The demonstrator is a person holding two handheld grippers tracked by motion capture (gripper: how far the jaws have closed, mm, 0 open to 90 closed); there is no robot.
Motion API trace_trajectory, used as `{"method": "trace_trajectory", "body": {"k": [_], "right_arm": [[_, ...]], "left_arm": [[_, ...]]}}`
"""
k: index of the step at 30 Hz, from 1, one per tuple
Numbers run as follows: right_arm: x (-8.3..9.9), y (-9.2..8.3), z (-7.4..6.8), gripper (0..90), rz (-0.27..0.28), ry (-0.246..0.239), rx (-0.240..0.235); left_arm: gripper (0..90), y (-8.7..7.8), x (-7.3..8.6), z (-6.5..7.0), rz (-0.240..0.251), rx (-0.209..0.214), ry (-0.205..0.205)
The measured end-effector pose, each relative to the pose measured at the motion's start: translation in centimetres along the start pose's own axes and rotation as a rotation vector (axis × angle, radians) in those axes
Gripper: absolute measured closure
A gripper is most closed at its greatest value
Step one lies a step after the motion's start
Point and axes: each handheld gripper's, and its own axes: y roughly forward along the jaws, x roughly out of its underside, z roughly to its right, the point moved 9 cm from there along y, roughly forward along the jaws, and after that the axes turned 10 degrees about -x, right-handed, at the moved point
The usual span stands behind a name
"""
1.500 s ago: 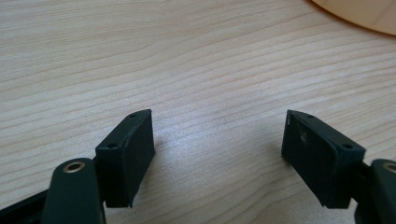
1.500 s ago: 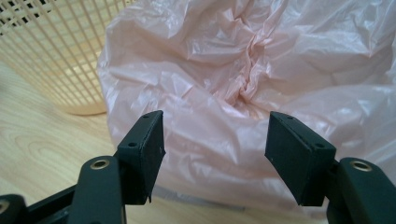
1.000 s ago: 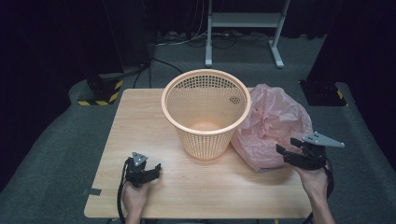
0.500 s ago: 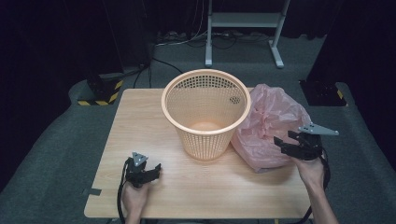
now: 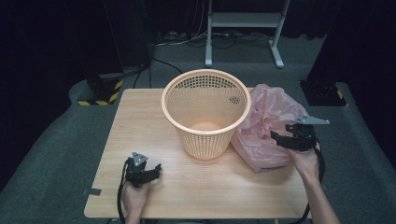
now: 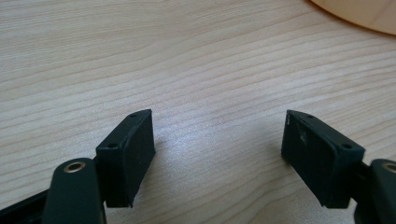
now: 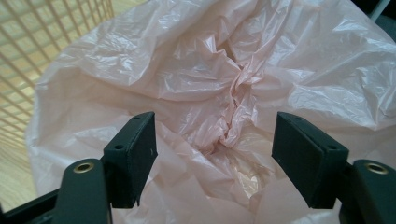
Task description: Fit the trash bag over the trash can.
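Since a second ago the right gripper [image 5: 280, 138] has shifted from the table's right edge inward and up over the pink plastic bag [image 5: 266, 122], its tips now at the bag's near right side, while the left gripper [image 5: 150, 171] has kept its place at about seven o'clock on the table [image 5: 140, 121]. From the right gripper view the jaws stand wide apart and released, with the bag's crumpled pink film [image 7: 233, 93] between and beyond them; a gathered, twisted fold runs down the middle of the gap, and whether either jaw touches the film cannot be told. The left gripper view shows its jaws likewise spread, clenching nothing, hovering low over bare wood grain [image 6: 187, 70], with the foot of the basket [image 6: 364, 14] at the two o'clock corner. Seen from above, the orange mesh basket [image 5: 205, 112] stands upright at the table's centre, its open mouth upward and its inside bare. The bag lies at about three o'clock from the basket, pressed against the basket's right wall, bulging and wrinkled. Beyond the table, at twelve o'clock, a grey metal stand [image 5: 243, 28] rises from the carpet, and a yellow-and-black striped base [image 5: 100, 91] sits at ten o'clock.
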Motion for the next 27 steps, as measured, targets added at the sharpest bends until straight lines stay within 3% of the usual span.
{"method": "trace_trajectory", "body": {"k": [6, 14, 20, 27], "right_arm": [[-0.4, 1.0, 0.4, 27.7, -0.031, 0.0, 0.012], [-0.3, 2.8, 0.8, 27.9, -0.073, 0.002, -0.034], [-0.4, 3.4, 1.1, 26.5, -0.087, 0.006, -0.029], [-2.0, 3.7, 1.1, 26.5, -0.093, -0.007, -0.003]], "left_arm": [[25.5, 0.0, 0.0, 0.0, 0.002, 0.0, -0.004], [25.4, 0.1, -0.1, 0.0, 0.003, -0.001, -0.007], [25.3, 0.1, -0.1, 0.0, 0.003, -0.001, -0.009], [25.3, 0.1, -0.1, 0.0, 0.004, -0.001, -0.011]]}}
